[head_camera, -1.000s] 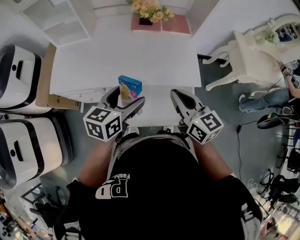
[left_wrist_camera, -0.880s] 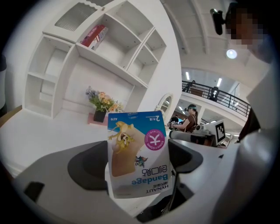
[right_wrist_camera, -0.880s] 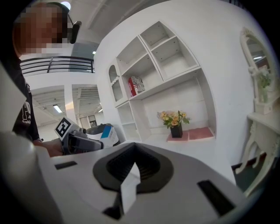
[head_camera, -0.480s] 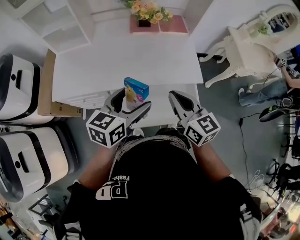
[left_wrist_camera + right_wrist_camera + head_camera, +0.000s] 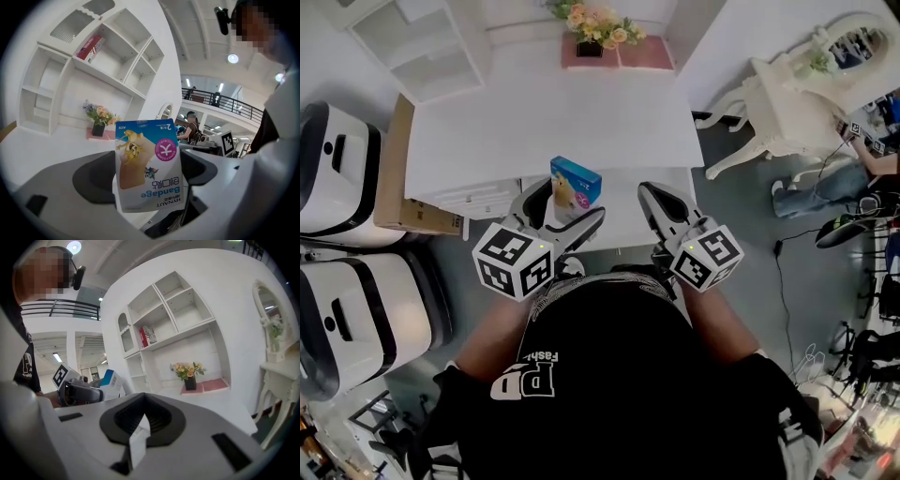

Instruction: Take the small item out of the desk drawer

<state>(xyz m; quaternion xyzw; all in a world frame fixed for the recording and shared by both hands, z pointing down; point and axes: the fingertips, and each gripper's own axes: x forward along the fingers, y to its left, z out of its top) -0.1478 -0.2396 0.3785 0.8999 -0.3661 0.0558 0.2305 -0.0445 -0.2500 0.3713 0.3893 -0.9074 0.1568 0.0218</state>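
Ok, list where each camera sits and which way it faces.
Head view: on the head, facing steeply down at the desk; torso, arms, left gripper, right gripper show.
Left gripper view: on left gripper, facing shelves; jaws hold the box.
Right gripper view: on right gripper, facing shelves; jaws pinch a white slip.
All three share the flowers.

A flower pot (image 5: 590,45) sits on a pink mat (image 5: 642,54) (white shelves (image 5: 422,47) beside it).

Bandage box (image 5: 147,164): blue top, white lower half, pink circle, blue lettering. Left gripper (image 5: 563,201), right gripper (image 5: 654,195): grey shells, black pads, black-and-white square-marker cubes. Slip (image 5: 138,439) white. Desk (image 5: 544,122) white. Flowers (image 5: 595,19) yellow-orange, mat (image 5: 647,52) pink.
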